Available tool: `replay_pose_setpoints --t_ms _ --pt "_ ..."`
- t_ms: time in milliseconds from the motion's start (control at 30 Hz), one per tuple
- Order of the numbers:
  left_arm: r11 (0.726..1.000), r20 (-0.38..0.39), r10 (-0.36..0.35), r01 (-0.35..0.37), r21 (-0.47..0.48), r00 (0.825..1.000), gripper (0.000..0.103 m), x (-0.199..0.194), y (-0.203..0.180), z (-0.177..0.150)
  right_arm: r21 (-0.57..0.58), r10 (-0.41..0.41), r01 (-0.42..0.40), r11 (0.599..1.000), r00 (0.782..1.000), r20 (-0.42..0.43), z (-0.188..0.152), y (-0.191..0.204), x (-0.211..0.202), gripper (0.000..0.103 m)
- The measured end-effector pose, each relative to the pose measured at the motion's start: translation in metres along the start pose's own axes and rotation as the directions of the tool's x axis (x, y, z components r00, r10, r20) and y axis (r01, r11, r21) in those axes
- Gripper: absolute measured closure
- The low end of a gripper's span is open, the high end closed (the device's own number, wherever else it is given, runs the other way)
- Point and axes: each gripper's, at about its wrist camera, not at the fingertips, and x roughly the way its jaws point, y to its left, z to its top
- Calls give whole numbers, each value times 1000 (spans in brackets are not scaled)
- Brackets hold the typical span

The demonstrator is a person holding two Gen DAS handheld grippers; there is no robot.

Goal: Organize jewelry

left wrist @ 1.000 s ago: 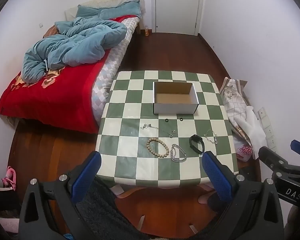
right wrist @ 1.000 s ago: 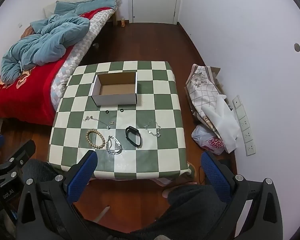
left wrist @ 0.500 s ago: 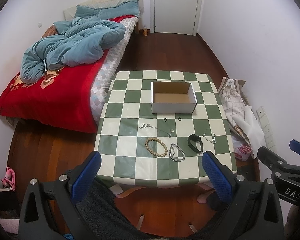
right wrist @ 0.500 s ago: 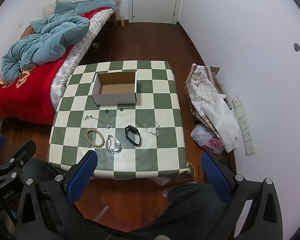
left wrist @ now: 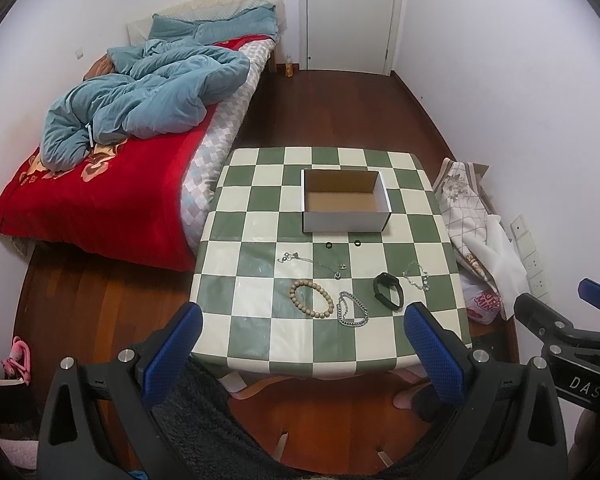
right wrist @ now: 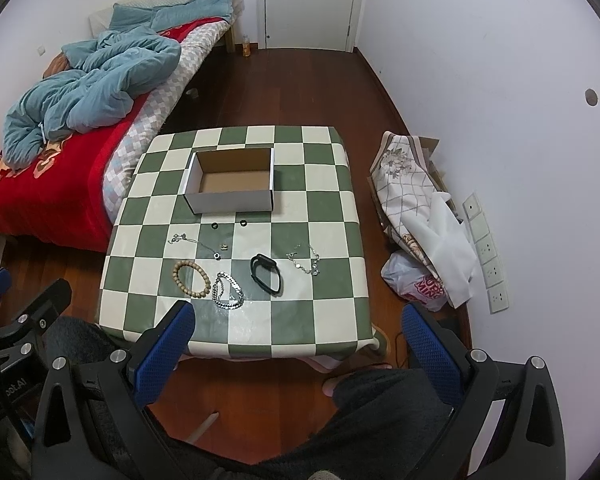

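Note:
An empty white cardboard box (left wrist: 345,202) (right wrist: 231,183) stands on the green-and-cream checked table (left wrist: 260,216) (right wrist: 320,208). In front of it lie a wooden bead bracelet (left wrist: 312,298) (right wrist: 191,278), a silver chain bracelet (left wrist: 352,309) (right wrist: 228,290), a black band (left wrist: 388,290) (right wrist: 265,273), a thin necklace (left wrist: 312,261) (right wrist: 196,241), a silver charm chain (left wrist: 416,275) (right wrist: 305,259) and two small black rings (left wrist: 342,244) (right wrist: 228,224). My left gripper (left wrist: 302,344) and right gripper (right wrist: 298,340) hover open above the table's near edge, both holding nothing.
A bed (left wrist: 100,184) with a red cover and a blue quilt (left wrist: 140,96) runs along the table's left side. Cloth and a plastic bag (right wrist: 416,284) lie by the right wall. A closed white door (left wrist: 350,12) is at the back. A person's knees and foot show below.
Both views have pulled back and risen slightly, so the table sits a little farther away. Nothing on the table has moved.

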Motion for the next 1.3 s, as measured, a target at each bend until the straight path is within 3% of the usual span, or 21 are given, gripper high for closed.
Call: replay_pose_setpoints --t_ms 1300 --pt "1000 39 -21 21 7 999 1 -21 2 -4 7 -1 1 1000 999 39 1 -10 -23 0"
